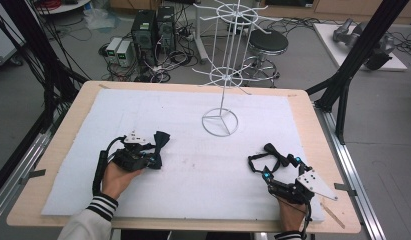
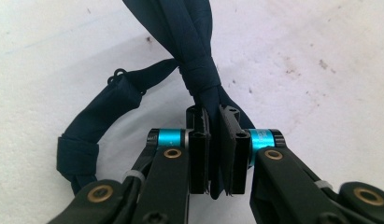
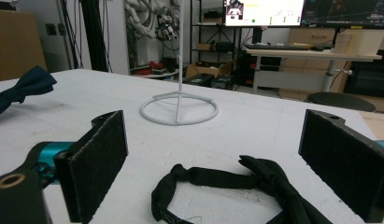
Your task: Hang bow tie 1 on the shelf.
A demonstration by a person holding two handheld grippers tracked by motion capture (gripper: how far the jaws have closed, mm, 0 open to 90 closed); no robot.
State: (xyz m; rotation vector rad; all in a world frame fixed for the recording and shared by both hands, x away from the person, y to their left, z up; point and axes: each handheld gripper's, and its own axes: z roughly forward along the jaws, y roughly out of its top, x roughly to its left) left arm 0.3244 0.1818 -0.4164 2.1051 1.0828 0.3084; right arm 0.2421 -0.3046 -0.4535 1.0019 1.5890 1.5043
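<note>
A dark navy bow tie (image 1: 161, 140) lies on the white mat at the left, and my left gripper (image 1: 154, 159) is shut on one wing of it. In the left gripper view the pads (image 2: 199, 158) pinch the fabric just below the knot of the navy bow tie (image 2: 199, 74), and its strap (image 2: 87, 135) loops off to the left. A black bow tie (image 1: 271, 151) lies at the right. My right gripper (image 1: 279, 166) stands open just behind it. In the right gripper view the black bow tie (image 3: 269, 179) and its strap lie between the wide-apart jaws of my right gripper (image 3: 215, 137), untouched.
A white wire display rack (image 1: 220, 122) stands on a ring base at the mat's (image 1: 193, 175) far middle, with hook arms above. The rack's ring base (image 3: 179, 109) is ahead in the right gripper view, and the navy bow tie (image 3: 21, 88) shows at far left. Wooden table edges (image 1: 313, 130) surround the mat.
</note>
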